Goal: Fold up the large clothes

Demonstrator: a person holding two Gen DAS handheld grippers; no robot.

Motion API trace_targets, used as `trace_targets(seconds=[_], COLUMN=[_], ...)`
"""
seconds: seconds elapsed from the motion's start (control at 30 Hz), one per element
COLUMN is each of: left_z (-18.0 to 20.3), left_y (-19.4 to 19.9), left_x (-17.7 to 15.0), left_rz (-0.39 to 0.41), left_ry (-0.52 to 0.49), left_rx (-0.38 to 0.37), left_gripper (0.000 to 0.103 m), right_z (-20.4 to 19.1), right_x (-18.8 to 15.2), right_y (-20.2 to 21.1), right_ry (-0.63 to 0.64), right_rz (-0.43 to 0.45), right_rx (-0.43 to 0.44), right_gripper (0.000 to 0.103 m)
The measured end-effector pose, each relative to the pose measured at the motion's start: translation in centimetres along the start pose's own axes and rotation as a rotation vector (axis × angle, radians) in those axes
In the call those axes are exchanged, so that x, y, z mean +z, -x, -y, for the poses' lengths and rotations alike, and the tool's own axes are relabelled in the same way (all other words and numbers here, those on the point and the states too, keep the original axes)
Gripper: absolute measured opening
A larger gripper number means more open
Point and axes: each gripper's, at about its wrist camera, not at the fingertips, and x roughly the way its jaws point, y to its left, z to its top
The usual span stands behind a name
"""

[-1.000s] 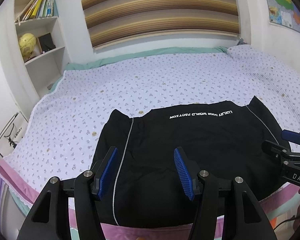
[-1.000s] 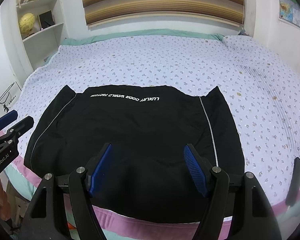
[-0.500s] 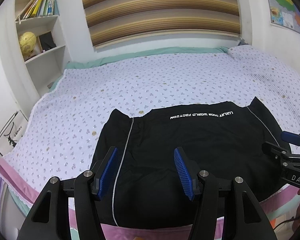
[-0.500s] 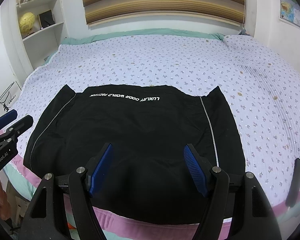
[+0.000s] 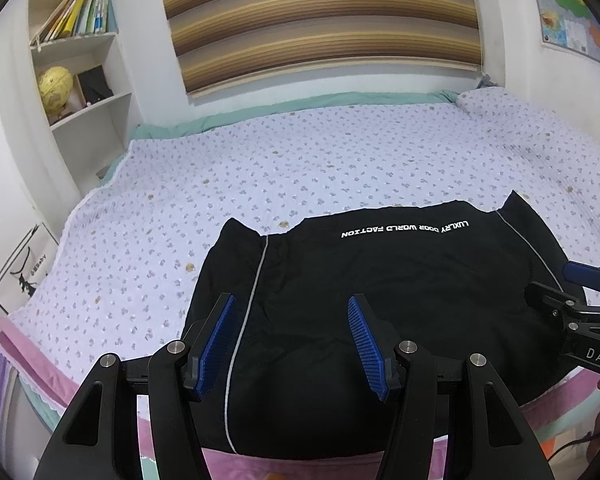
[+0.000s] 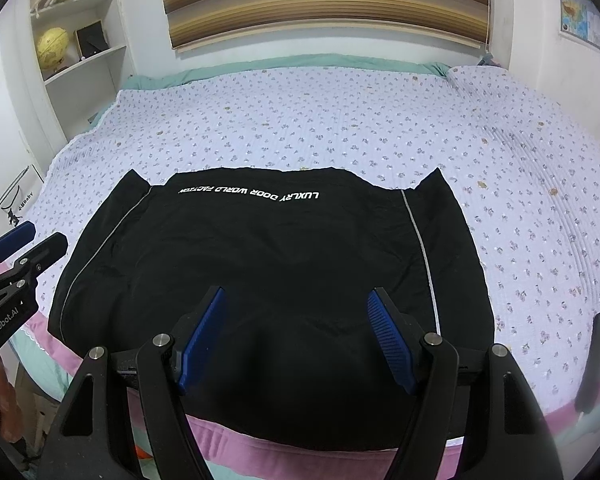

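Note:
A large black garment (image 5: 380, 300) (image 6: 268, 264) with white lettering and thin grey side stripes lies folded flat at the near edge of the bed. My left gripper (image 5: 292, 320) hovers open over its left part, blue pads apart, nothing between them. My right gripper (image 6: 296, 316) hangs open over the garment's near middle, also holding nothing. In each wrist view the other gripper shows at the side: the right gripper (image 5: 556, 284) at the right edge, the left gripper (image 6: 32, 240) at the left edge.
The bed (image 5: 300, 168) has a lilac flowered quilt with a pink hem at the near edge. A white bookshelf (image 5: 84, 80) with books and a yellow globe stands at the back left. A dark flat object (image 6: 594, 360) lies on the bed's right near edge. A striped blind covers the window.

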Motion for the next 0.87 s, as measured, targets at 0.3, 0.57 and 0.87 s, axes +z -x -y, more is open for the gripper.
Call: trace_targets(seconds=[0.3,0.57,0.87], left_z=[0.2,0.2,-0.4], left_y=[-0.2,-1.0,-1.6], left_x=[-0.1,-0.2,-0.1], left_rz=[-0.005,-0.025,-0.008], left_ry=[-0.01,-0.01,0.003], left_rx=[0.003,-0.007,-0.046], left_gripper=[0.059,0.059,0.059], right_z=[0.3,0.5,0.5], right_x=[-0.1,-0.1,-0.2], right_y=[-0.5,-1.1,-1.6], right_ry=[-0.021,-0.035,-0.034], right_rz=[-0.013,-0.026,-0.036], right_rx=[0.014,0.029,0.028], right_gripper=[0.075,0.075,0.075])
